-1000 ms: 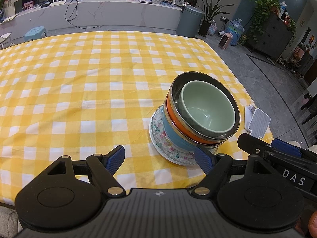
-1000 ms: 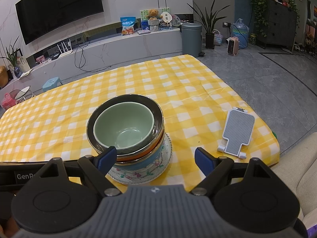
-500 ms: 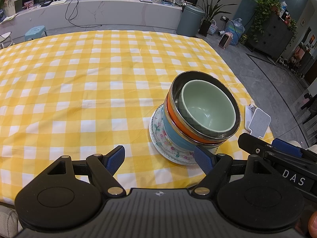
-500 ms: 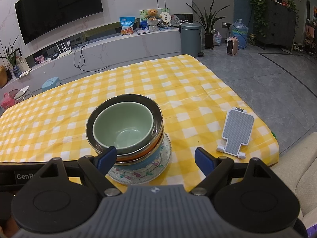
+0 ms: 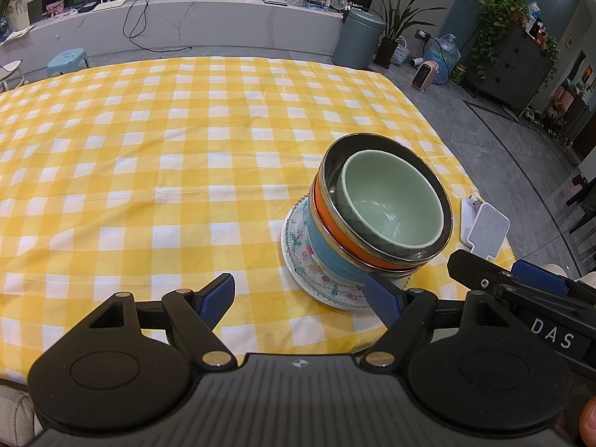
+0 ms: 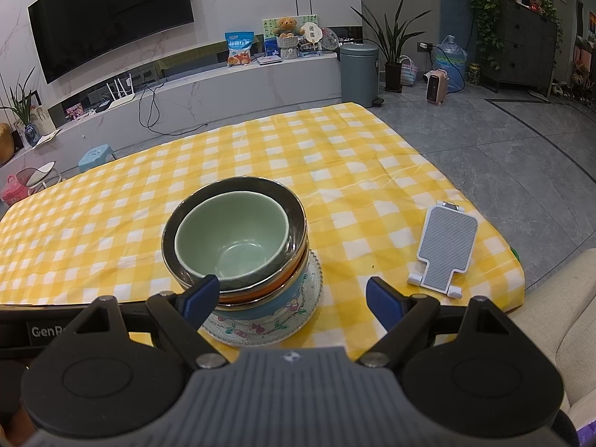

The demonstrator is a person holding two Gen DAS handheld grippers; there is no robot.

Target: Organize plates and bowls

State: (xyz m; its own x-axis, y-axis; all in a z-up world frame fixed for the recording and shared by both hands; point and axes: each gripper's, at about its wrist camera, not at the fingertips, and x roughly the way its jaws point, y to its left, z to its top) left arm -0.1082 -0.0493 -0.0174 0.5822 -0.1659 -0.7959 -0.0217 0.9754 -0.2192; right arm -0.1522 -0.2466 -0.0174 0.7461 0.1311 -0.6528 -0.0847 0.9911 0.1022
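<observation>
One stack stands on the yellow checked table: a pale green bowl [image 5: 391, 205] [image 6: 232, 236] nests in a steel bowl [image 5: 443, 246] [image 6: 294, 205], over an orange bowl [image 5: 327, 219] and a blue bowl [image 5: 327, 257] [image 6: 260, 307], all on a patterned glass plate [image 5: 298, 257] [image 6: 309, 298]. My left gripper [image 5: 301, 296] hangs open near the table's front edge, left of the stack, nothing between its fingers. My right gripper [image 6: 288, 296] is open too, just in front of the stack, its left fingertip [image 6: 201, 292] overlapping the bowls in view.
A white and grey phone stand [image 6: 445, 247] [image 5: 484, 227] lies near the table's right edge. Beyond the table are a grey bin [image 6: 359, 70], a low TV shelf [image 6: 186, 100] and potted plants. A beige sofa [image 6: 566, 320] sits at the right.
</observation>
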